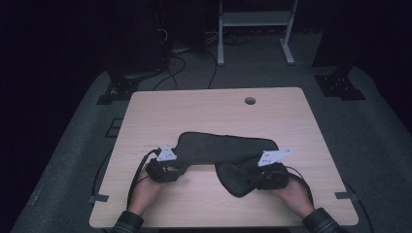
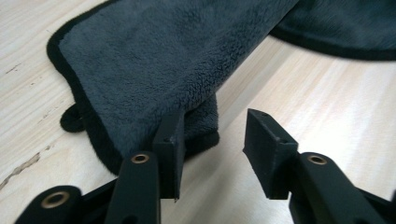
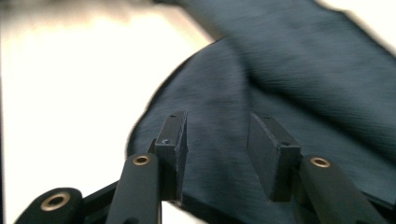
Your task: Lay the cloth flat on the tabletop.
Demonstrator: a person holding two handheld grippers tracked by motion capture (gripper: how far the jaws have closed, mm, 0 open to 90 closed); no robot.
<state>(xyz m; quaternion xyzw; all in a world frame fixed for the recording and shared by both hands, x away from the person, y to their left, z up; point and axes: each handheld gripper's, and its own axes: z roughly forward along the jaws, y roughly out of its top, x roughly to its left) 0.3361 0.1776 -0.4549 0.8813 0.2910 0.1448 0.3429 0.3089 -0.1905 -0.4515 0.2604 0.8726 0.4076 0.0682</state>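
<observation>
On the near half of your table [image 1: 204,104]: dark grey fleece towel [image 1: 228,148], black-edged, right end folded over; left gripper [image 2: 212,154] and right gripper [image 3: 217,154] both part-open, gripping nothing

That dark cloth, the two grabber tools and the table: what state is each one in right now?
Dark cloth: lying on the table, partly folded, its near right end doubled over; gripped by neither tool.
Left gripper: jaws apart, nothing between them, cloth corner just beyond one jaw.
Right gripper: jaws apart, over the cloth, not pinching it; picture blurred.
Table: light wood, flat, a small round hole near its far edge.
</observation>
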